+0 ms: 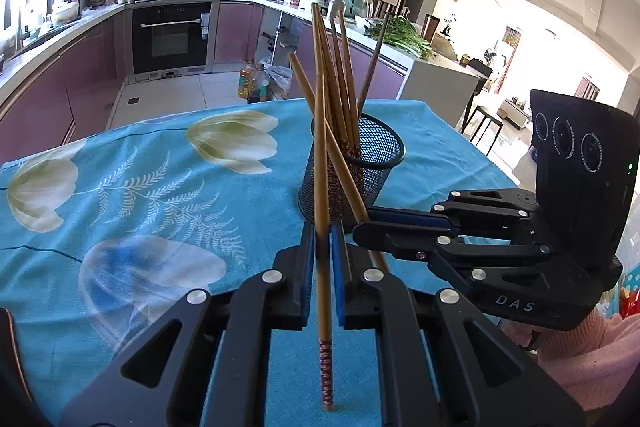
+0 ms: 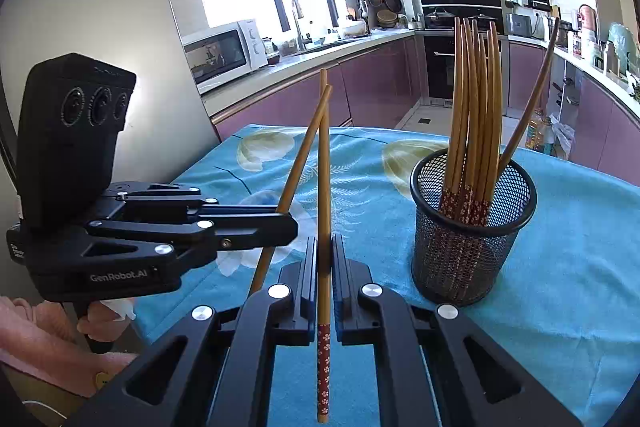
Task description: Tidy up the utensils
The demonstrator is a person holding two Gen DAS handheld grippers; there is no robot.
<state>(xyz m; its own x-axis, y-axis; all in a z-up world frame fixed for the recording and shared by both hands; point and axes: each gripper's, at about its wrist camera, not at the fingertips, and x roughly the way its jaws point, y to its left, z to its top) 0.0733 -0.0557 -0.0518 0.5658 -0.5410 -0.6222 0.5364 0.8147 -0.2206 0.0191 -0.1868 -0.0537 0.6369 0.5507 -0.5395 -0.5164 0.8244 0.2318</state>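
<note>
A black mesh cup [image 1: 352, 179] [image 2: 472, 247] stands on the blue flowered tablecloth [image 1: 160, 187] and holds several wooden chopsticks [image 2: 472, 107] with red patterned lower ends. My left gripper [image 1: 322, 231] is shut on one chopstick [image 1: 320, 167], held nearly upright just in front of the cup. In the right wrist view the left gripper [image 2: 294, 223] reaches in from the left with that chopstick [image 2: 307, 147] slanting. My right gripper [image 2: 324, 243] is shut on a second chopstick [image 2: 324, 187], left of the cup. From the left wrist view the right gripper [image 1: 362, 223] sits beside the cup's base, its chopstick [image 1: 307, 91] leaning left.
Pink sleeves [image 1: 580, 355] [image 2: 36, 339] show behind each gripper. Beyond the table's far edge lie the kitchen floor, purple cabinets [image 2: 372, 87], an oven [image 1: 172, 35] and oil bottles [image 1: 254, 83]. A counter with green vegetables [image 1: 400, 35] runs along the right.
</note>
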